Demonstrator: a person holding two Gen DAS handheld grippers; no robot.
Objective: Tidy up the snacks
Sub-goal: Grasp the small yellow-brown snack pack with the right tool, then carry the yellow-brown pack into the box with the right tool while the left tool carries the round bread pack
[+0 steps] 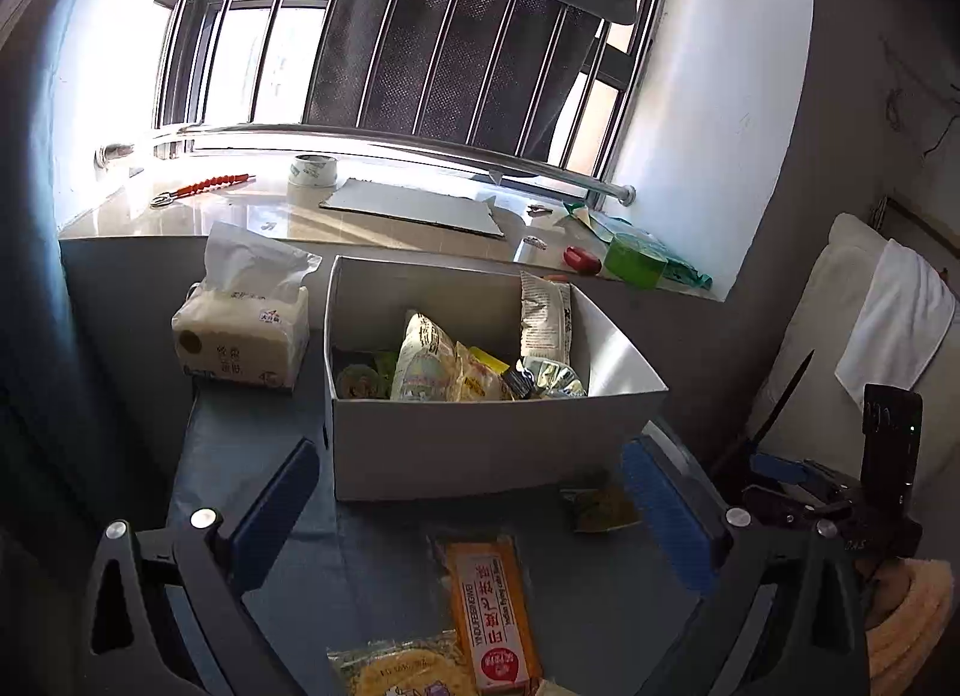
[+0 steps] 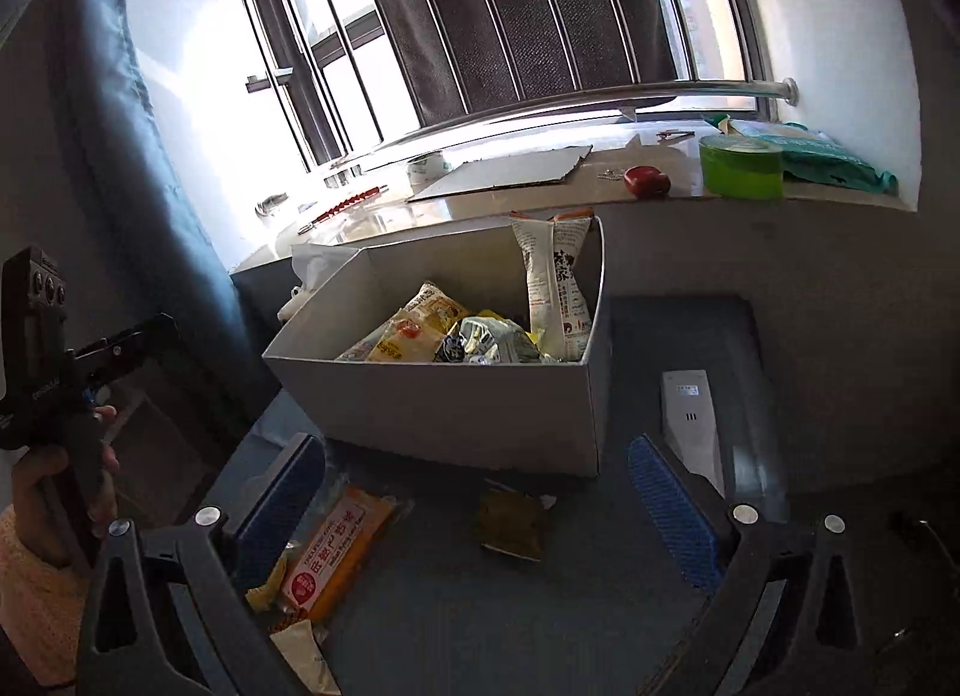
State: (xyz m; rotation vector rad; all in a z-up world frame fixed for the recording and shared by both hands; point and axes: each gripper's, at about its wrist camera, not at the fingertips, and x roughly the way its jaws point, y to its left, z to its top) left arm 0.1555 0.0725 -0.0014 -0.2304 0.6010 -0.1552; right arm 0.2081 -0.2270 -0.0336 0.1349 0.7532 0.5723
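A white cardboard box [image 1: 480, 444] holds yellow, white and silver snack packets [image 1: 456, 372]. Near it, on the blue-grey table cover [image 1: 384, 564], lie an orange wrapped bar with a white label and a red seal [image 1: 492, 612] and a small olive-green packet [image 2: 513, 525]. On the far sill a bright green tape roll [image 2: 741, 168] stands right of a small red object [image 2: 647, 181].

- Box [image 1: 480, 444] sits mid-table, open on top, no lid in the way of a drop from above.
- Inside it's crowded: packets heaped across the floor, one tall packet [image 2: 555, 288] standing against the right wall.
- Tissue pack [image 1: 240, 336] blocks the box's left side; a narrow gap runs between them.
- In front of the box, an orange packet [image 1: 492, 612] and a small green packet [image 2: 513, 522] lie flat, with bare table [image 2: 480, 624] between them.
- White remote [image 2: 690, 426] lies right of the box.
- Both grippers stand wide open, nothing between the jaws.
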